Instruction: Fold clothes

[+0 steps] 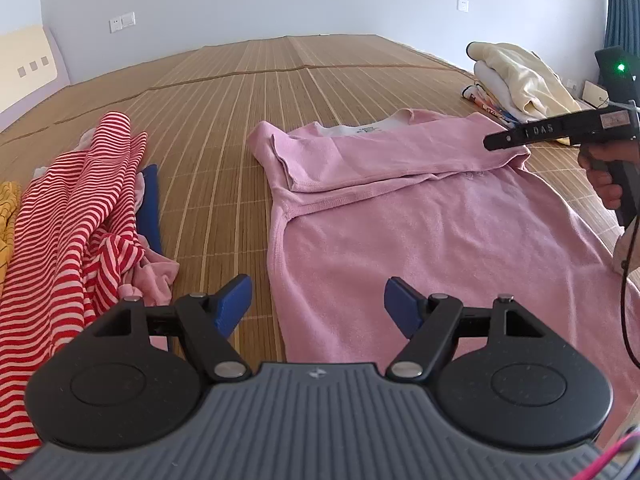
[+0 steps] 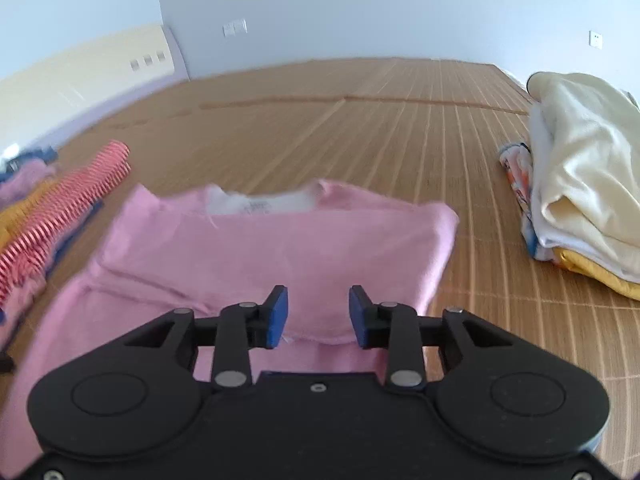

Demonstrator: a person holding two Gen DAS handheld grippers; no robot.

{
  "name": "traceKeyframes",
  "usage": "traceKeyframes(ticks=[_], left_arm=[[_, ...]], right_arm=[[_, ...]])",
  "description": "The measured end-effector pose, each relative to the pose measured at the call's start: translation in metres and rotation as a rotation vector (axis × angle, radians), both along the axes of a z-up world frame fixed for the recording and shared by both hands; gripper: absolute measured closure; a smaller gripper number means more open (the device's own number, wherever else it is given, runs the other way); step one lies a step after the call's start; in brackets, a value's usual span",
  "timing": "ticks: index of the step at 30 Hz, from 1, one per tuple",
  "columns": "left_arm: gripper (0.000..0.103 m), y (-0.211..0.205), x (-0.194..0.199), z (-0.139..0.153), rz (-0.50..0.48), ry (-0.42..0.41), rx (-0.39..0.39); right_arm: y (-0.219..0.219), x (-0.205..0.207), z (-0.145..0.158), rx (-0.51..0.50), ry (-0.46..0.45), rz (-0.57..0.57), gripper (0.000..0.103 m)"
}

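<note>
Blue-padded left gripper (image 1: 318,306), jaws wide apart, nothing between them, hovering over the near left edge of the pink shirt (image 1: 400,216). Right gripper (image 2: 318,316) jaws also apart, empty, over a sleeve hem on the shirt; this view is motion-blurred.

Pink shirt lies flat on the bamboo mat (image 1: 240,92), collar at 12 o'clock with a white inner label showing, both sleeves folded across the chest, body running toward 6 o'clock. In the left wrist view the right gripper body shows at 3 o'clock, gripped by a hand (image 1: 608,172), its tip above the shirt's shoulder; a green light glows on it.

Red-and-white striped garment (image 1: 68,216) piled at 9 o'clock, apart from the shirt, with a bit of blue cloth and pale pink cloth tucked beside it and yellow cloth at the far left edge. Stack of folded clothes (image 2: 584,184) at 2 o'clock, cream piece on top, yellow at the bottom, a printed piece sticking out. White walls with sockets behind at 12 o'clock.
</note>
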State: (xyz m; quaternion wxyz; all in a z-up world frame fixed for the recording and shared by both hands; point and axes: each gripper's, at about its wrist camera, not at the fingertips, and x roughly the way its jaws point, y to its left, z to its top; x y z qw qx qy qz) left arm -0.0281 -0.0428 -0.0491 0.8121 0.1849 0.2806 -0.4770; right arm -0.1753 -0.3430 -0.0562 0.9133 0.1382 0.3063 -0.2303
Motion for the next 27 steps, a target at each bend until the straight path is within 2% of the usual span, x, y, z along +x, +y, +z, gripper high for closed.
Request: traceKeyframes(ticks=[2,5,11,15,21,27], left_arm=[[0.025,0.000,-0.001,0.001,0.000,-0.001,0.000],[0.025,0.002,-0.005,0.002,-0.007,-0.006,0.001],[0.025,0.014,-0.014,0.015,-0.012,-0.041,0.008],[0.025,0.028,-0.021,0.028,-0.030,-0.059,0.021],[0.025,0.050,-0.044,0.032,-0.097,0.004,0.026],[0.025,0.064,-0.067,0.013,-0.117,0.076,0.051]], right_arm=[[-0.003,0.002,-0.012,0.026,0.034,-0.014,0.068],[-0.002,0.000,-0.021,0.028,0.016,-0.018,0.068],[0.016,-0.015,0.003,-0.011,-0.009,0.044,0.066],[0.042,-0.034,0.011,-0.064,0.002,0.116,0.060],[0.093,-0.066,0.001,-0.116,0.033,0.231,0.055],[0.119,-0.109,-0.010,-0.141,0.066,0.248,0.047]])
